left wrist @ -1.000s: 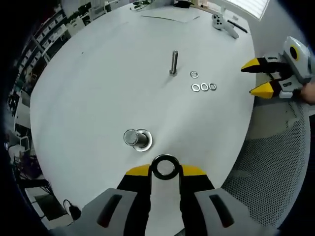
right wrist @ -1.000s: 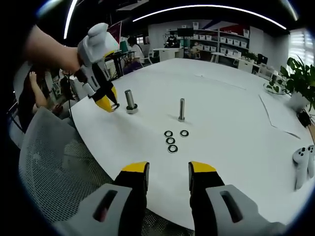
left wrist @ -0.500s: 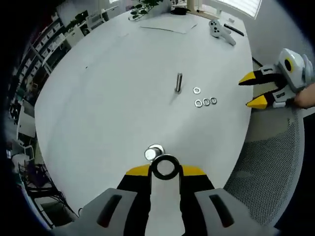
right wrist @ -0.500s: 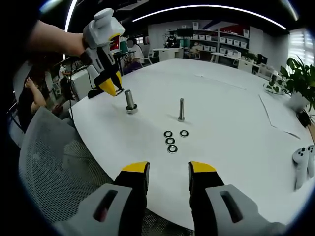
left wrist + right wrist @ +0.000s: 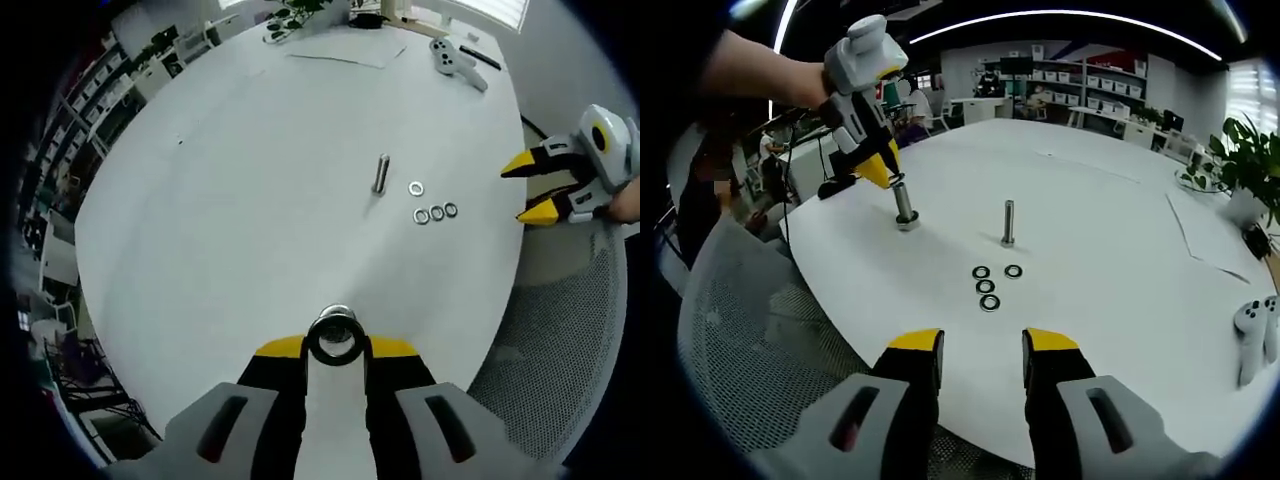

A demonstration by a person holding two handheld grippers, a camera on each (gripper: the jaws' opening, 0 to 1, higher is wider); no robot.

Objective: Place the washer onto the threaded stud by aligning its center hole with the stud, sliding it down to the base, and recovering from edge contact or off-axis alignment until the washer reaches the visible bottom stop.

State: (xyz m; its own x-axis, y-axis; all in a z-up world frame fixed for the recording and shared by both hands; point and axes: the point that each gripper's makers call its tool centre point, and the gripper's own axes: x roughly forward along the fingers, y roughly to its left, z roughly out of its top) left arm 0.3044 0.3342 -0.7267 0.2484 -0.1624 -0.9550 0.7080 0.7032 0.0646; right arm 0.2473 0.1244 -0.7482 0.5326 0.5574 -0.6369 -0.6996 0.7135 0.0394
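Above the threaded stud [image 5: 904,205], your left gripper [image 5: 336,346] tilted down, clamped on the washer [image 5: 335,340], seemingly at the stud's tip. Your right gripper [image 5: 982,342] hovered level, jaws apart.

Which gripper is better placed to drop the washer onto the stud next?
Left. The left gripper holds the washer right above the stud. The right gripper is open and empty, near the table edge, away from that stud.
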